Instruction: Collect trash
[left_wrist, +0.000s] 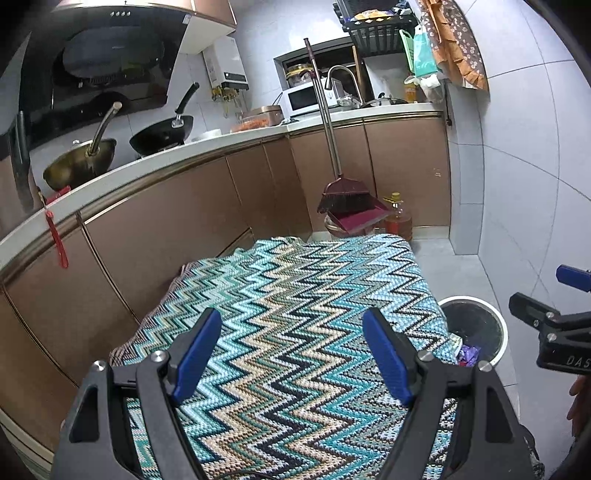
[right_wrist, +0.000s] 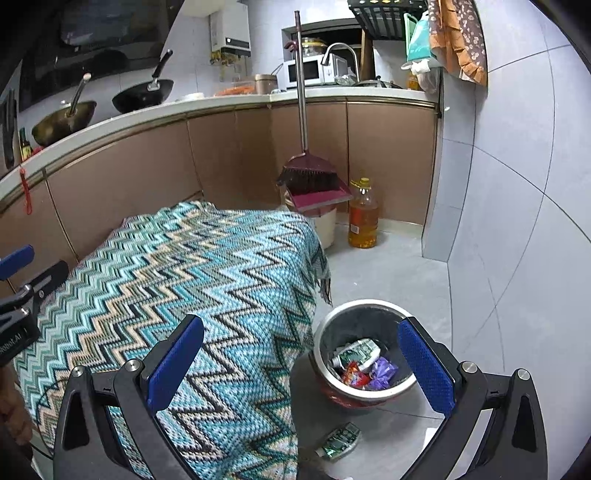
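Observation:
A round trash bin (right_wrist: 325, 325) with a metal rim stands on the floor right of the table; it also shows in the left wrist view (left_wrist: 500, 332). Inside lie a crushed plastic bottle (right_wrist: 356, 353), a red wrapper (right_wrist: 354, 376) and a purple wrapper (right_wrist: 384, 373). Another crushed bottle (right_wrist: 338, 441) lies on the floor in front of the bin. My right gripper (right_wrist: 301, 363) is open and empty, above the table edge and the bin. My left gripper (left_wrist: 295, 354) is open and empty over the zigzag tablecloth (left_wrist: 295, 288).
The zigzag-clothed table (right_wrist: 184, 258) stands against brown kitchen cabinets (right_wrist: 147, 170). A broom and red dustpan (right_wrist: 314, 184) lean at the far corner beside an oil bottle (right_wrist: 364, 214). Woks (left_wrist: 159, 133) sit on the counter. A grey tiled wall (right_wrist: 517, 221) is at the right.

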